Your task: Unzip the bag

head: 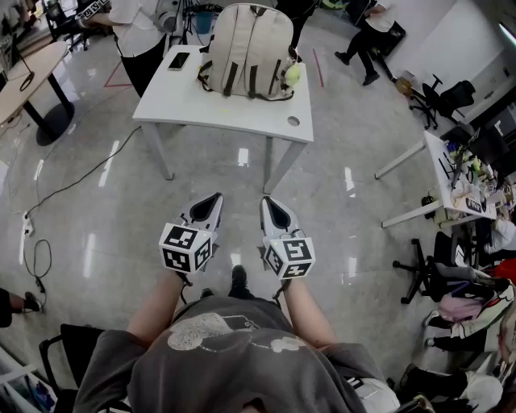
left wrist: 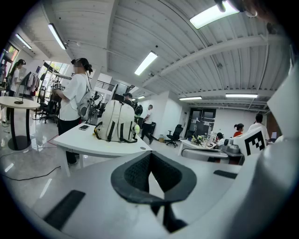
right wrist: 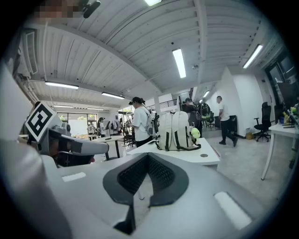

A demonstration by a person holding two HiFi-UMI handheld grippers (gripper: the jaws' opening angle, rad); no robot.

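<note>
The person stands back from the white rectangular table [head: 218, 105] with both tools out in front, side by side and tipped slightly downward. The left gripper [head: 211, 198], grey-white with a marker cube [head: 187, 246] at its rear, has its black ribbed pads [left wrist: 135, 173] pressed tip to tip, clenched on nothing. The right gripper [head: 268, 202], just beside it, is clamped the same way, tips together and empty. Straight ahead of both, well apart from their tips, the cream fabric backpack with dark straps [head: 246, 48] stands upright on the far part of the table, and neither gripper touches it. A small yellow-green ball charm [head: 293, 75] hangs at the side of the bag that lies ahead of the right gripper. Ahead and to the left of the left gripper, a dark flat phone [head: 179, 60] lies on the tabletop just beside the bag, and a person in a white top [head: 139, 24] stands beyond that corner. A thin black cable [head: 76, 177] trails over the glossy floor [head: 339, 210] off to the left gripper's left.
</note>
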